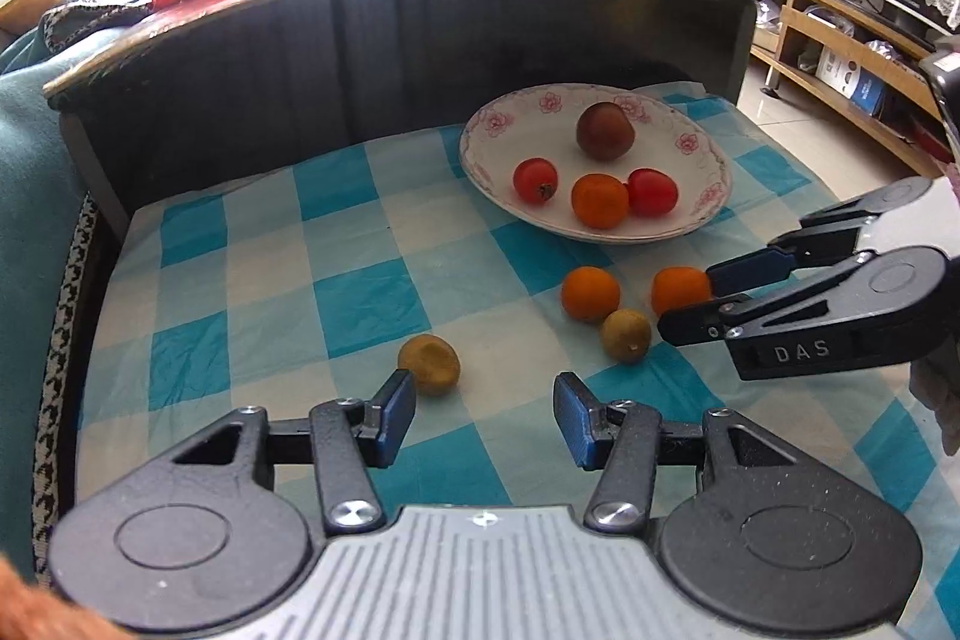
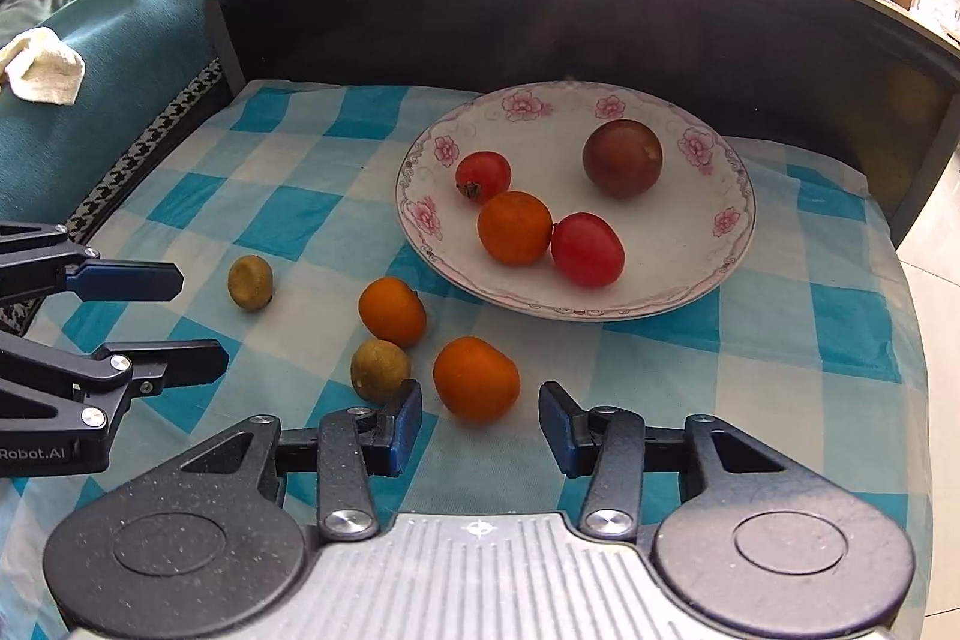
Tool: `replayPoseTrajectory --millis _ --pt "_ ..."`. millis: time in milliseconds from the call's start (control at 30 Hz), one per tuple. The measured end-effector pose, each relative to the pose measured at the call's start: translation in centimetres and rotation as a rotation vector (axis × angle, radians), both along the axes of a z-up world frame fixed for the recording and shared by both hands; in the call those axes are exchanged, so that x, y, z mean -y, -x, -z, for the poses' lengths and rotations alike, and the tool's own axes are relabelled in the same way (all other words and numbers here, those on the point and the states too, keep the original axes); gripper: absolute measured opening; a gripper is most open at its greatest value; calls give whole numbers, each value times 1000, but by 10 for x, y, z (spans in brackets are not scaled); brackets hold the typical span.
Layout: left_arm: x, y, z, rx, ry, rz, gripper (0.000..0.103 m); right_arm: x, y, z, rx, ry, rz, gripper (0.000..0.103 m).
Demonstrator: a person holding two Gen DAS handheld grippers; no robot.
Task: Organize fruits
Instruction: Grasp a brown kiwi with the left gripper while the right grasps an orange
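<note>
The right gripper (image 2: 479,427) is hovering with its jaws wide apart and holding nothing, an orange (image 2: 476,378) lying on the checked cloth (image 2: 780,340) just ahead of its fingertips. The left gripper (image 1: 485,407) is also gaping open and empty, a brownish fruit (image 1: 429,364) sitting just beside its left finger. The flowered plate (image 2: 720,280) is holding two red fruits, an orange one and a dark one.

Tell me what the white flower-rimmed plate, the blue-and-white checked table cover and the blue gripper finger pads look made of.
White flower-rimmed plate: looks like glazed ceramic, glossy with a printed pink floral rim. Blue-and-white checked table cover: thin and matte, with fine wrinkles; cloth or thin plastic sheet, hard to tell. Blue finger pads on the right gripper: probably rubber or soft plastic, with a dull, finely textured surface.
</note>
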State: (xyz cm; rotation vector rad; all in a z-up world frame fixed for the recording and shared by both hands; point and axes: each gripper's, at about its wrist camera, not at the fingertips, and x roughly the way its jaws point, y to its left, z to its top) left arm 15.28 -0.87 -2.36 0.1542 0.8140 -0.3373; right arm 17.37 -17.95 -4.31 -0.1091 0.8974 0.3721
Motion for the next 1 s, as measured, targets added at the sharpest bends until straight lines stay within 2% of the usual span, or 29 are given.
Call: replayPoseTrajectory --millis 233,467,533,567,667,1000 --pt "-7 -24 18 -20 16 -65 60 -4 -4 5 10 19 -11 39" --pt "-1 -36 25 -7 -1 -77 59 -1 -4 5 16 20 -1 32" --pt "2 -38 27 -15 -12 -77 48 -1 -4 4 12 18 -1 29" --pt "2 -38 28 -20 -9 -78 48 -1 -4 4 8 16 -3 26" --pt "2 -38 27 -22 -8 -75 37 -3 -3 4 8 26 -3 25" --pt "11 -20 21 -49 0 3 36 5 0 2 -9 15 24 24"
